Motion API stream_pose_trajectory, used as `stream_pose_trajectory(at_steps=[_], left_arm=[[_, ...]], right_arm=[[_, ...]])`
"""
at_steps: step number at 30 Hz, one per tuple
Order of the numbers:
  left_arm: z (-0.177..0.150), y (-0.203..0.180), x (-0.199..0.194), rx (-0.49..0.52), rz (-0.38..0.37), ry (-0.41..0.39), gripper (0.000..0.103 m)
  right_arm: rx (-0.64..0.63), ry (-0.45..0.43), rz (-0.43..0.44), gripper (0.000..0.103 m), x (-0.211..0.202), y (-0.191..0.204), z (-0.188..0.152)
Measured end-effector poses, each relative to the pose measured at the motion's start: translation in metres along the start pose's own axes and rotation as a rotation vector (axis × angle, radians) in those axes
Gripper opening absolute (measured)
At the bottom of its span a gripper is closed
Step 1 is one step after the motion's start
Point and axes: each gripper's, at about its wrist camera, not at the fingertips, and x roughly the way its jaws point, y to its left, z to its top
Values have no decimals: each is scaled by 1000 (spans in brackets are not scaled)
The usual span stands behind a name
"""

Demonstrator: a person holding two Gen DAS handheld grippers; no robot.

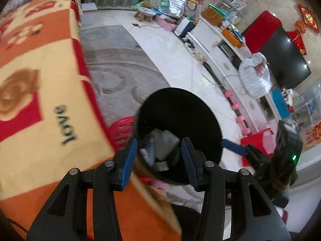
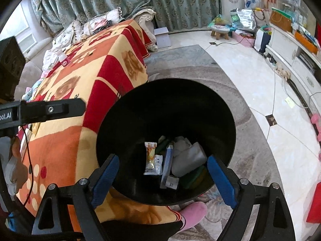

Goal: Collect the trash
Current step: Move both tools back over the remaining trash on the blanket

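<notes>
Right gripper: the right gripper [image 2: 163, 175] hangs over the mouth of the black bin [image 2: 220, 108], jaws spread wide, nothing between them
Left gripper: the left gripper [image 1: 159, 156] points down at the bin [image 1: 200, 108] from the blanket side, jaws moderately apart and empty
Trash: lying in the bottom of the bin are a snack packet [image 2: 150, 152], a blue carton [image 2: 168, 165], crumpled white wrapping [image 2: 187, 158] and a green item [image 2: 193, 177], all touching in one heap
Bin: stands on a patterned rug [image 2: 180, 68], its rim just beside the blanket edge
Blanket: an orange, red and cream blanket [image 2: 84, 84] covers a raised surface left of the bin and hangs down its side
Near floor: a pink slipper [image 2: 193, 212] lies just this side of the bin
Open room: right of the bin the rug gives way to pale tile floor [image 2: 250, 76]
Far edge: beyond the tiles a white cabinet [image 2: 284, 42] lines the right wall, a small stool [image 2: 219, 31] and bags stand near green curtains [image 2: 180, 2] behind the bin
</notes>
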Motion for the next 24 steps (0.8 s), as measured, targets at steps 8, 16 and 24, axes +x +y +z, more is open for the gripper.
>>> stream_pose_trajectory(at_steps=[8, 16, 24], left_arm=[[-30, 50, -56, -51, 158, -78, 44], [-77, 111, -116, -92, 325, -132, 44], [-121, 188, -166, -176, 506, -143, 44]], right_arm=[[0, -73, 44, 88, -18, 29, 10], [-148, -42, 152, 84, 0, 109, 15], [-330, 1, 240, 74, 31, 211, 11]])
